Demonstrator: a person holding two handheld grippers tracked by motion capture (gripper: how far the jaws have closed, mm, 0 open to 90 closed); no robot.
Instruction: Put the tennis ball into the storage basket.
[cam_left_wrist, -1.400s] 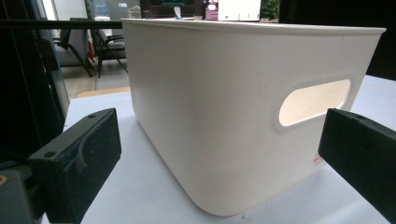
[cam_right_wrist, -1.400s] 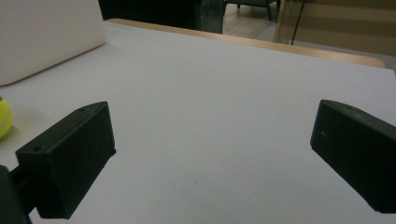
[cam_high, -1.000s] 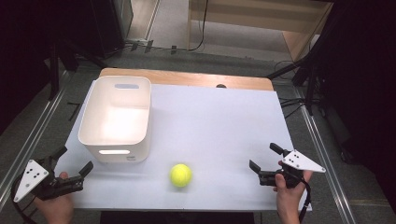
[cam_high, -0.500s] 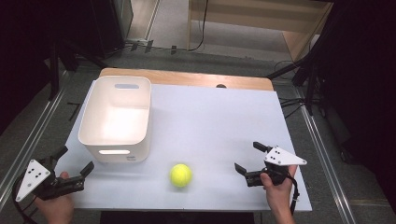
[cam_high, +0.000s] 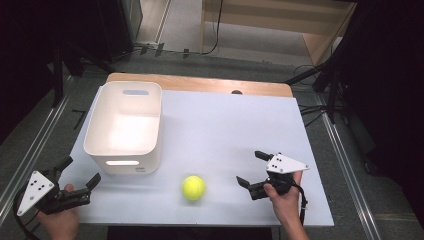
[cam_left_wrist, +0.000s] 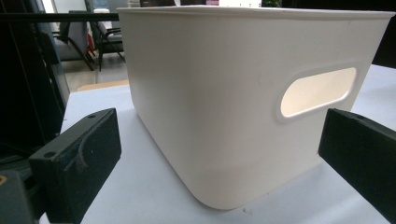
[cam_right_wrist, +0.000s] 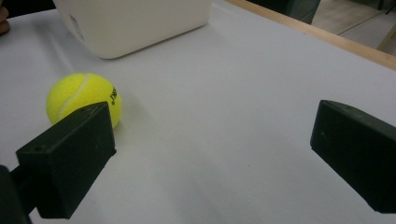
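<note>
Closer to the tennis ball (cam_high: 193, 187) now, the right gripper (cam_high: 251, 169) has slid left.
Its jaws gape wide, empty; the left gripper (cam_high: 79, 170) waits open beside the white bin (cam_high: 125, 127).

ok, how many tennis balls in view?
1. The tennis ball lies on the table, just off the near end of the white bin, left of the right gripper. Bin interior looks bare.
</note>
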